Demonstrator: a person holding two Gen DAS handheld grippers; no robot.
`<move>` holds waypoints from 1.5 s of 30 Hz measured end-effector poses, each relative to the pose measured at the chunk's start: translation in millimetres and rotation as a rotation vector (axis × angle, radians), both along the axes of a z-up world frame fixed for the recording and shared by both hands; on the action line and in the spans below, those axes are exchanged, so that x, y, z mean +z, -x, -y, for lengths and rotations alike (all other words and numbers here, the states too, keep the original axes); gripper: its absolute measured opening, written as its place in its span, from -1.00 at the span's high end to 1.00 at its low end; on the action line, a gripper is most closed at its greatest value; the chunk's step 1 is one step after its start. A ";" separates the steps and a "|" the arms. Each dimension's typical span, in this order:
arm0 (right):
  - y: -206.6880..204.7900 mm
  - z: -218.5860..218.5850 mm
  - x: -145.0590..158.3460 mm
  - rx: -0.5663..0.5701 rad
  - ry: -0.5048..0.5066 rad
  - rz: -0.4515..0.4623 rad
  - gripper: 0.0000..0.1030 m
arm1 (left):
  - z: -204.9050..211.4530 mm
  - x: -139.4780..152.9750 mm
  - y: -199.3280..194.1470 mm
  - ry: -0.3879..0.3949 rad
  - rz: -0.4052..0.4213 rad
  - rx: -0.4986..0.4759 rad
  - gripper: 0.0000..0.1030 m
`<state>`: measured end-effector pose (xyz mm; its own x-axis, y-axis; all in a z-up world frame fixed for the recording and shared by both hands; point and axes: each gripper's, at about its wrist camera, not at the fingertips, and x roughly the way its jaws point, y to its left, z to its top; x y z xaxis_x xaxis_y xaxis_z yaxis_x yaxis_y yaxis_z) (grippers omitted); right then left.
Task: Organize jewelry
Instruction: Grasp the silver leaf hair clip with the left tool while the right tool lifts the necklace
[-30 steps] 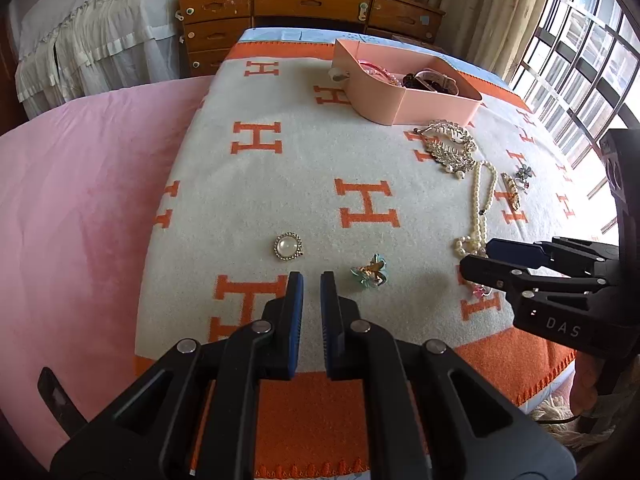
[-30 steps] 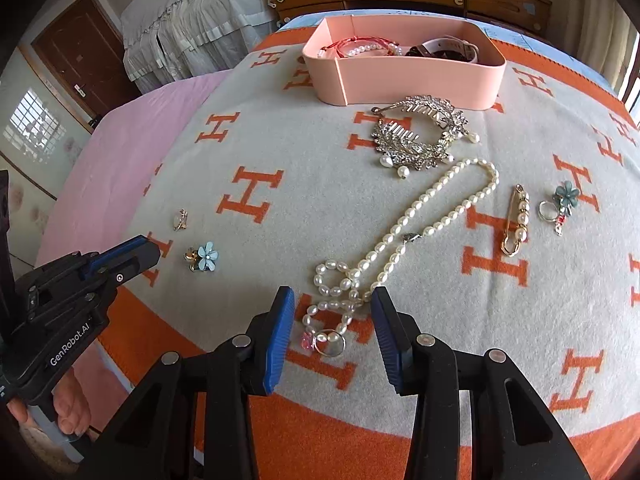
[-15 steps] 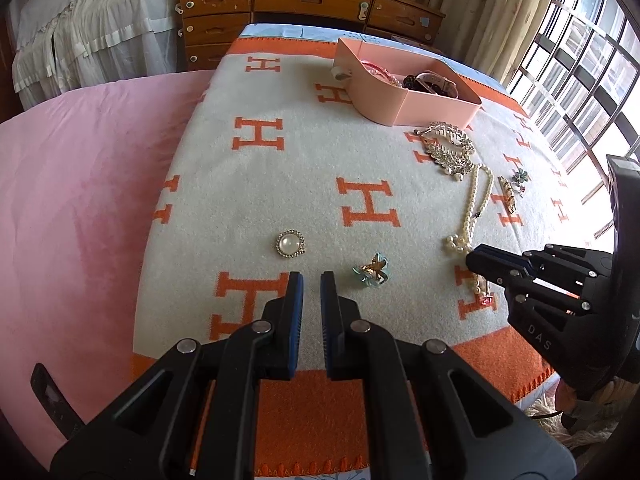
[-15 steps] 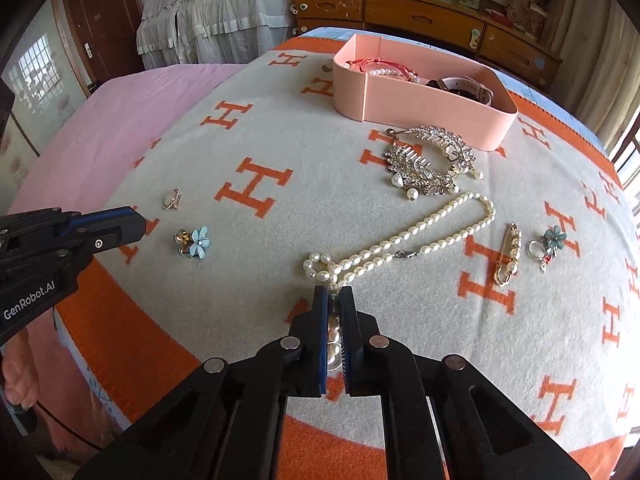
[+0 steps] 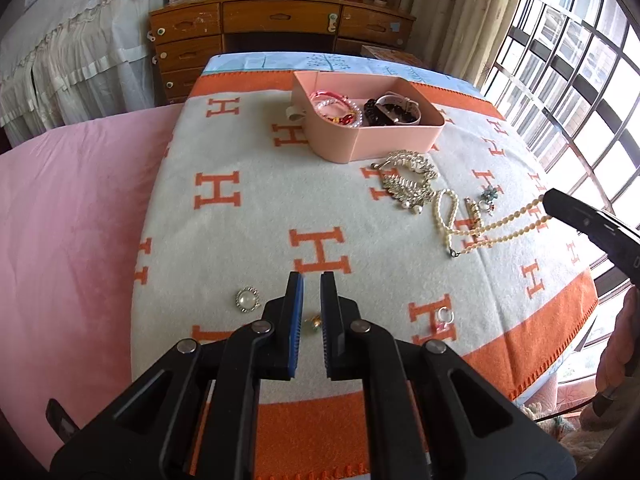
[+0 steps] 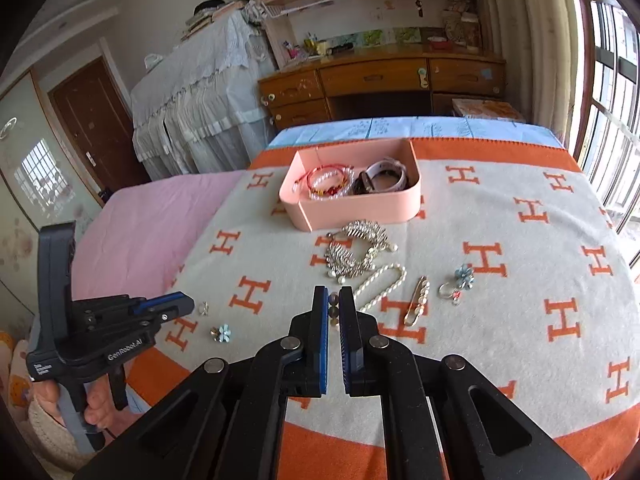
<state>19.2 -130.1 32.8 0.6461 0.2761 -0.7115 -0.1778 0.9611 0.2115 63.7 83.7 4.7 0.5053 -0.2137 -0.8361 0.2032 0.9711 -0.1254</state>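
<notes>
A white pearl necklace (image 5: 472, 236) hangs stretched from the blanket up to my right gripper (image 5: 551, 202) at the right edge. In the right wrist view my right gripper (image 6: 334, 295) is shut on the pearl necklace (image 6: 384, 278), with beads showing between its pads and the far loop still on the blanket. The pink box (image 5: 362, 140) (image 6: 360, 208) holds bracelets and a watch. My left gripper (image 5: 311, 280) (image 6: 182, 305) is shut and holds nothing; it hovers over a small flower ring (image 5: 314, 322) at the near left.
On the orange-and-cream blanket (image 5: 248, 216) lie a silver leaf brooch (image 5: 408, 180), a pearl pin (image 6: 418, 300), a blue flower ring (image 6: 462, 276), a round pearl brooch (image 5: 248, 300) and a pink-stone ring (image 5: 444, 316). A wooden dresser stands behind; windows are at the right.
My right gripper closed on the necklace's near end and rose, pulling the strand up off the blanket. The pink-stone ring stayed on the blanket. My left gripper rose a little.
</notes>
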 end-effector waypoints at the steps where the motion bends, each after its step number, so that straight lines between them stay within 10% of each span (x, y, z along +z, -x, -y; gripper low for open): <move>1: 2.6 6.1 9.4 -0.010 -0.011 0.023 0.90 | 6.3 4.0 -3.9 0.003 0.004 -0.016 0.90; 12: 36.7 82.2 88.1 -0.099 -0.137 0.233 0.90 | 93.9 15.1 -80.0 0.055 -0.086 -0.170 0.89; 22: 20.3 126.9 54.1 -0.135 -0.201 0.142 0.90 | 143.2 -47.4 -157.2 0.057 -0.361 -0.179 0.89; 45: 6.8 164.2 11.7 -0.169 -0.305 0.093 0.90 | 198.3 -72.2 -181.8 -0.195 -0.395 -0.218 0.80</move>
